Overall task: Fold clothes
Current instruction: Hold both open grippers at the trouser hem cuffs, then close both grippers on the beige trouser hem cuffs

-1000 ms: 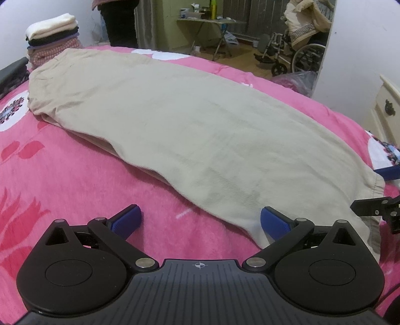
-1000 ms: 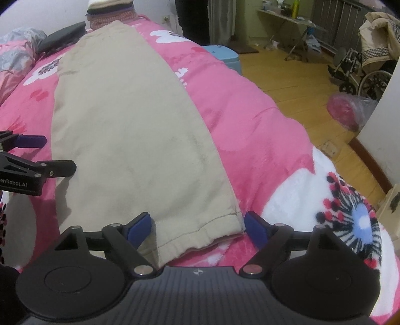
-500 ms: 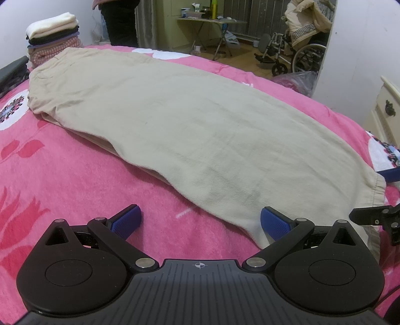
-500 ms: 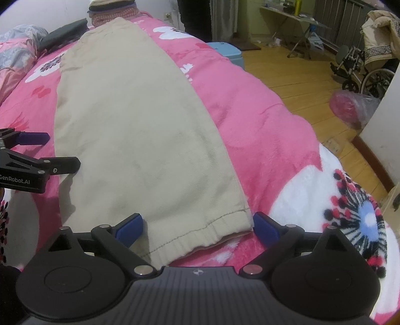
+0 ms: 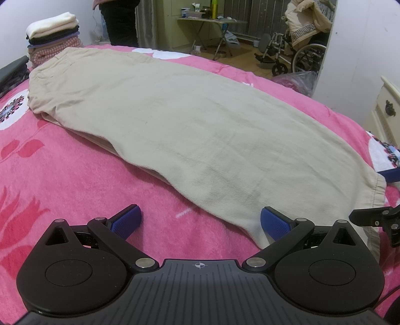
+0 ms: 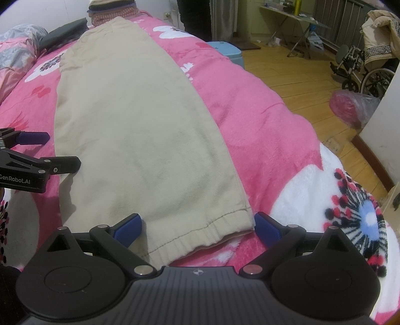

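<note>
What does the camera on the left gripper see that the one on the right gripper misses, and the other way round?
Only the left view: a cream drawer front at the right edge.

Only the right view: a blue stool beside the bed and a grey pillow.

Both: the beige trousers laid flat on the pink blanket, a pile of folded clothes, a wheelchair and a folding table.
</note>
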Motion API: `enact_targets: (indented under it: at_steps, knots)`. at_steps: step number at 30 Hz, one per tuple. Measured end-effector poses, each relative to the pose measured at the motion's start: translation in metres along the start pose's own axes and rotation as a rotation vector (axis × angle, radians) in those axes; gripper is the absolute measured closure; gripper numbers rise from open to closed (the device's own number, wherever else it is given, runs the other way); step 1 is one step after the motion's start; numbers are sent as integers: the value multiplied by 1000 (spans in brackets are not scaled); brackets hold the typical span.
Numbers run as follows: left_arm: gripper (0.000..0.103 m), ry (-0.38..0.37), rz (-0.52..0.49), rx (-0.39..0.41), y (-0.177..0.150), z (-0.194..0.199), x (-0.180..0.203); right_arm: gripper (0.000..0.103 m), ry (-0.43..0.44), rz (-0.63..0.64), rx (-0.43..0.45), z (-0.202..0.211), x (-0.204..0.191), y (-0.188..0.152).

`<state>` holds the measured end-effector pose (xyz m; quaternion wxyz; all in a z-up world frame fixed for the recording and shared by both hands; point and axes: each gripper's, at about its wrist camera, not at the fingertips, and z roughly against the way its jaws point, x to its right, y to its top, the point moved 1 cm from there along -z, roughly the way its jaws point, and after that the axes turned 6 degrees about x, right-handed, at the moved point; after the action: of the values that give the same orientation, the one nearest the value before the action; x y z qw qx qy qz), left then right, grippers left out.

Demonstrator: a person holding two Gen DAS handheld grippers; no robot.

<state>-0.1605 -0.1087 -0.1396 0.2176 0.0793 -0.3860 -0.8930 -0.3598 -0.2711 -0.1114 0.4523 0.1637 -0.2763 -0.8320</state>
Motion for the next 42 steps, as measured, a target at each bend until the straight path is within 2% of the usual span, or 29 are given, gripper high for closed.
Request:
enact_targets:
  at_steps: [42]
  knots:
    - [0, 0, 11, -6, 1, 2, 1, 2, -8, 4, -8, 1, -1, 0]
